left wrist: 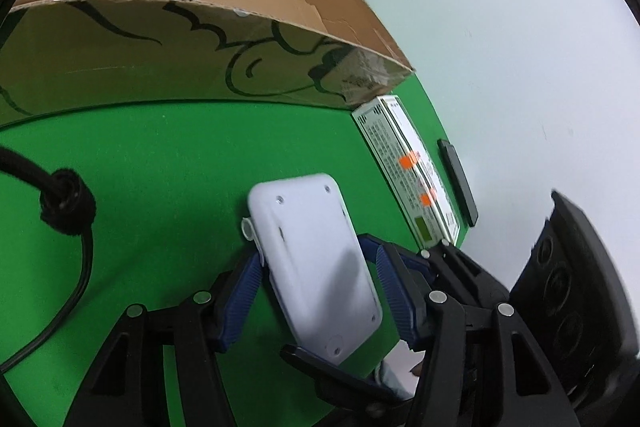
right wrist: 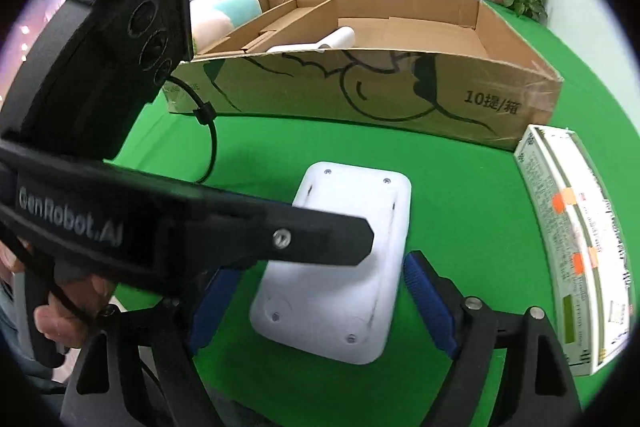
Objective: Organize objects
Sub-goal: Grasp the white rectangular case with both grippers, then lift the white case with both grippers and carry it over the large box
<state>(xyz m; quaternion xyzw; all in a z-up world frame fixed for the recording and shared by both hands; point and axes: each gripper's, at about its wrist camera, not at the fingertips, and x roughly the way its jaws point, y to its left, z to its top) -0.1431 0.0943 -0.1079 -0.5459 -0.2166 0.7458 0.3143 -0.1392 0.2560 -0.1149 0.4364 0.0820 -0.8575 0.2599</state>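
Left gripper (right wrist: pixel 320 243) body hides part of white device (right wrist: pixel 340 267); print on carton (right wrist: pixel 576 247) too small/blurry; carton's right end cut by frame.

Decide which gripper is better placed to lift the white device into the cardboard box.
Probably left: the left gripper already hugs the white device, while the right gripper stands wider around it.

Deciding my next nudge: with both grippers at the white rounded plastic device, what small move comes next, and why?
Probably lift the white rounded plastic device with the left gripper: its jaws look closed on it, and the open brown cardboard box stands just behind.
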